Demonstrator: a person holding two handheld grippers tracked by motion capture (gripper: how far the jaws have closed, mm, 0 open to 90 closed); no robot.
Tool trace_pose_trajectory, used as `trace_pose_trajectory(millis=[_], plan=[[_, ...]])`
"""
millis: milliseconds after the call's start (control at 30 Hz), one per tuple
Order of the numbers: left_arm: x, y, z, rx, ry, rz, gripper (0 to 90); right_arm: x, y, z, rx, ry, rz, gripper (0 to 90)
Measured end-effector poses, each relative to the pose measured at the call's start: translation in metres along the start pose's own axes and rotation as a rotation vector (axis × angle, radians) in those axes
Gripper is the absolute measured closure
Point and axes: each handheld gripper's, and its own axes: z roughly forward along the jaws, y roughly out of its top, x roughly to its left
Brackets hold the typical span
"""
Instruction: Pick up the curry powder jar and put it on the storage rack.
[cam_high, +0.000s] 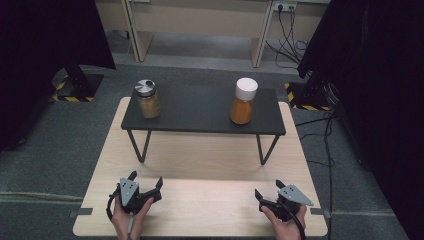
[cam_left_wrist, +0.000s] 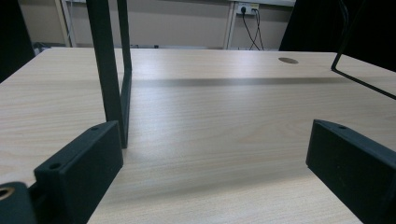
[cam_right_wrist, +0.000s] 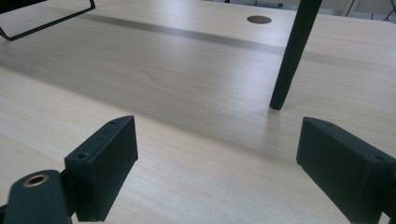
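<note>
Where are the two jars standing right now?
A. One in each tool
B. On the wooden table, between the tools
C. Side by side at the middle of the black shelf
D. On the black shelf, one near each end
D: the jar with the metal lid stands near the left end of the black shelf, and the orange jar with the white lid near its right end.
</note>
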Motion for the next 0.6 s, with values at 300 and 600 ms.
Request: trace_pose_trajectory(millis=[300,600], plan=[[-0.0003,0.0012,-0.0015,-0.008,0.001,0.004,2.9,0.0008,0.0004,-0.0009,0.001,0.005,-0.003,12.5],[0.0011,0.0022,-0.0018,-0.01,0.006,0.002,2.9,0.0028,0.0002,-0.0001,0.004,0.012,-0.011,12.4]])
